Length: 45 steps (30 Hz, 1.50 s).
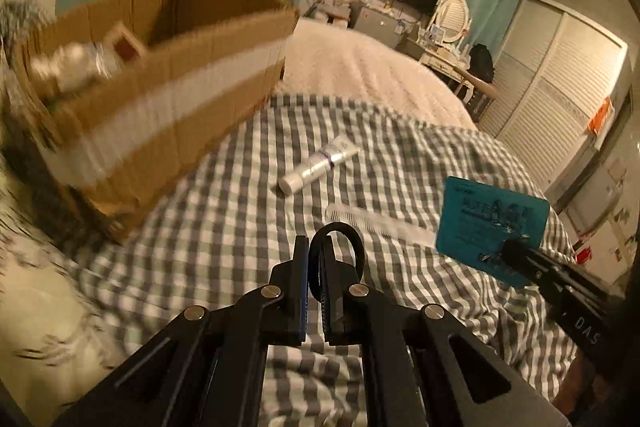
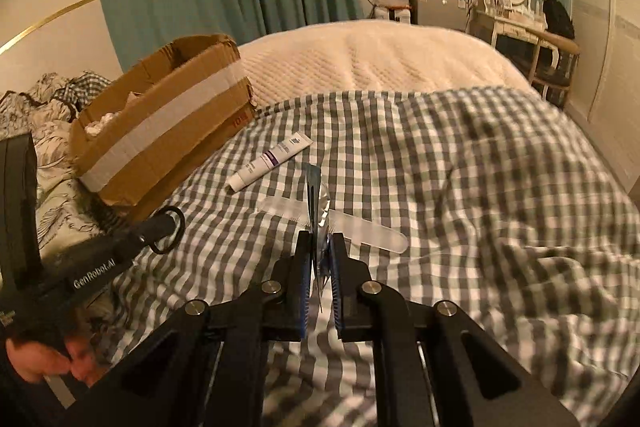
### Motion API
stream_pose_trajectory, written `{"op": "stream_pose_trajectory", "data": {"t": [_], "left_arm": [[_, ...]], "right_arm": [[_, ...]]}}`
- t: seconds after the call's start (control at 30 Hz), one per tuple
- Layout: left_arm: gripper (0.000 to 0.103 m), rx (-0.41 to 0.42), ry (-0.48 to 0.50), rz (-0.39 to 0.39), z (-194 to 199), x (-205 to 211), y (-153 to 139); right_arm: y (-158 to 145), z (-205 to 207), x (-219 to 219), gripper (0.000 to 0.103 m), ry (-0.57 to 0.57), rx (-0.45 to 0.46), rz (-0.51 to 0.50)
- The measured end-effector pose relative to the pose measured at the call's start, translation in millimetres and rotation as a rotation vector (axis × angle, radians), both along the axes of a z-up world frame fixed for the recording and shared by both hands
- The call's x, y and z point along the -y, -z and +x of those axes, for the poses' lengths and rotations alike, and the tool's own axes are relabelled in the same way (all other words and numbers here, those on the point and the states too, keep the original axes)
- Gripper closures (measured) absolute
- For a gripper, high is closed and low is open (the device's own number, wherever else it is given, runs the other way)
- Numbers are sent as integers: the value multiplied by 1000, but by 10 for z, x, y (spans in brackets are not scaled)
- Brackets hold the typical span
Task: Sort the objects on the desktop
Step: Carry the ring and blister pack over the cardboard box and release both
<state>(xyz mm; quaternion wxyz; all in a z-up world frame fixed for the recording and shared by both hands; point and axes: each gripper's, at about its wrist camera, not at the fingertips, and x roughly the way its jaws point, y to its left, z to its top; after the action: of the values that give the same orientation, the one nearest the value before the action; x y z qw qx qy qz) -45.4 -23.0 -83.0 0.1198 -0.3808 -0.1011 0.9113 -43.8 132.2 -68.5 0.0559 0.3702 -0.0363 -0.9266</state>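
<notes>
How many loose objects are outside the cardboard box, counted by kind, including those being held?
Tube: 1
Clear comb: 1
Black ring-handled tool in left hand-held gripper: 1
Teal packet in right hand-held gripper: 1
Total: 4

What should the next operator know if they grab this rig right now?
Left gripper: shut on black ring.
Right gripper: shut on teal packet, held off the bed.
Cardboard box, at left on the bed, already holds some items.
Left to sort: white tube and clear comb, both lying on the checked blanket.
</notes>
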Motion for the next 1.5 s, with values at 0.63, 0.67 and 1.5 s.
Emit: {"op": "stream_pose_trajectory", "data": {"t": [0.63,0.67,1.5], "left_arm": [[98,-139,-120,-73,-608,1417,-1202],[98,-133,-124,-71,-684,1489,-1175],[2,-323,-201,-65,-728,1935,-752]], "right_arm": [[-1380,-321,1342,95,-210,-204,14],[-1364,-432,1458,95,-226,-198,2],[-719,-851,1136,18,-57,-263,-41]]}}
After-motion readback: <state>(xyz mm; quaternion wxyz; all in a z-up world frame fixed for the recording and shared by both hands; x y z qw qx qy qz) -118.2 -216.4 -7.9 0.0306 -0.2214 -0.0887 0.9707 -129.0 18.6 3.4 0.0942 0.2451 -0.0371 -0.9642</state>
